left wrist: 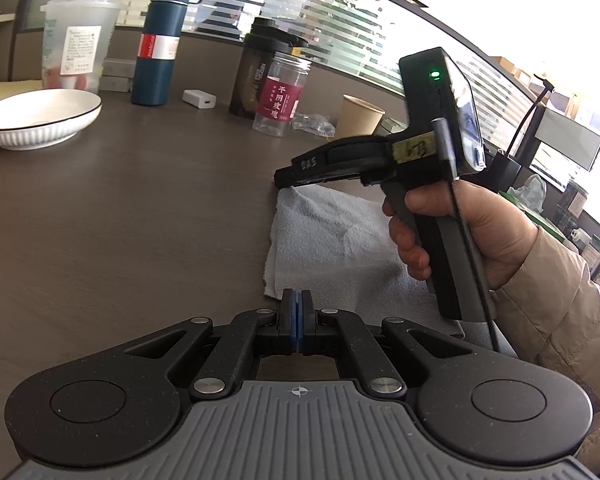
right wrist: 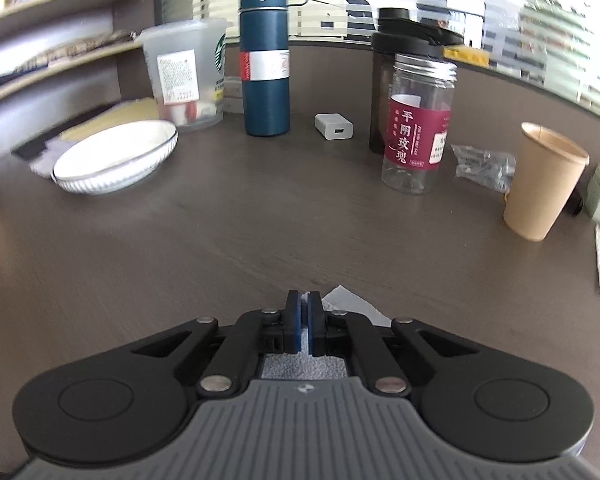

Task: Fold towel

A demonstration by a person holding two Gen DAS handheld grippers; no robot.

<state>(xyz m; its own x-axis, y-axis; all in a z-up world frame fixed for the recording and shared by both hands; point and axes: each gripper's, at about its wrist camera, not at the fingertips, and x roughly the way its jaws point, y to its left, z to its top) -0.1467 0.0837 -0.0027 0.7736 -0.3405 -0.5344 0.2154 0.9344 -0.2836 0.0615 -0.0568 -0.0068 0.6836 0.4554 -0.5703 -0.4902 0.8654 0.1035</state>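
- Office setting: dark wood-grain desk [right wrist: 220, 240], matte, w/ frosted striped glass partition behind.
- Back row on desk: tall navy steel thermos [right wrist: 265, 60] w/ red/silver band; frosted plastic Starbucks cup [right wrist: 184, 76] w/ printed label; black shaker bottle [right wrist: 384, 80] behind a clear plastic jar [right wrist: 418, 120] w/ maroon label & threaded neck.
- Small white USB charger block [right wrist: 334, 126] lies flat btwn thermos and jar.
- White ribbed ceramic bowl [right wrist: 116, 158] w/ thin dark rim, left side; kraft paper cup [right wrist: 544, 182] upright on right; crinkled clear plastic bag [right wrist: 484, 166] just beside it.
- Towel [left wrist: 332, 236]: pale grey terry, fuzzy nap, lying on desk near front edge, rumpled w/ soft creases.
- Left gripper [left wrist: 298, 312]: blue pads pressed together, nothing seen btwn them; tips sit just at towel's near-left corner, can't tell if touching.
- Right gripper [right wrist: 304, 320]: pads clamped on a thin fold of towel – pale cloth shows in the slit btwn pads & under the linkage; a corner of towel pokes out just right of tips.
- In left wrist view, right hand [left wrist: 452, 232] wraps the pistol-style grip, fingers curled round front, device body level over towel, pointing toward desk's middle; beige quilted sleeve at wrist.
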